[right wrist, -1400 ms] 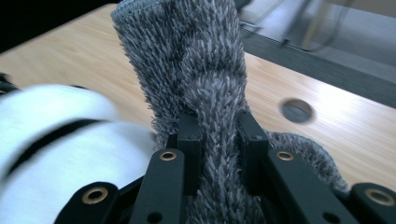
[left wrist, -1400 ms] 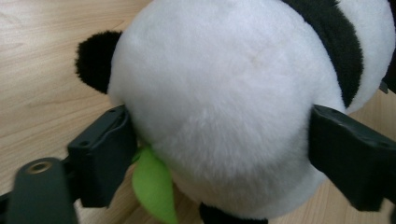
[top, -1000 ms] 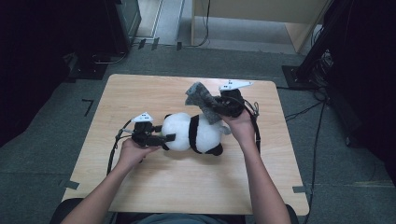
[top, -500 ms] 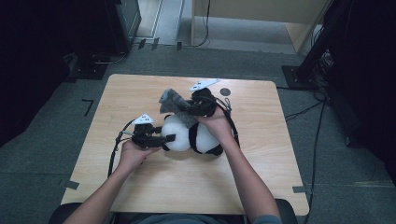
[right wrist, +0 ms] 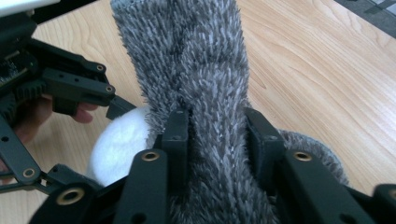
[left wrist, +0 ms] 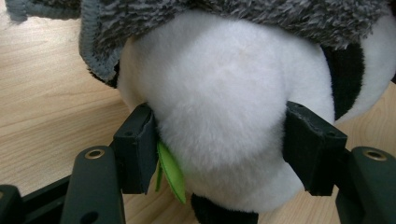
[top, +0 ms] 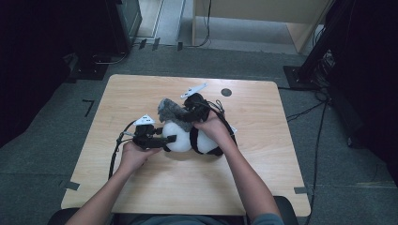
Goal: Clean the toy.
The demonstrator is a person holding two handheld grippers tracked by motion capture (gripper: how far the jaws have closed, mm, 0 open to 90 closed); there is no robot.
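Carefully, while the left gripper (left wrist: 219,140) fingers pinch the panda plush (left wrist: 224,107) steady, the right gripper (right wrist: 217,140), pinching the grey fluffy cloth (right wrist: 196,56), should draw it evenly over the head.

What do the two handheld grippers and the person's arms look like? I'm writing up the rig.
Both the left gripper and the right gripper are black, with linkage bars, brass-coloured rivets and blocky black jaw pads. Each carries a pale three-cornered plate on top and trails a black cable. The forearms are bare; a grey-blue sleeve edge shows at the right elbow.
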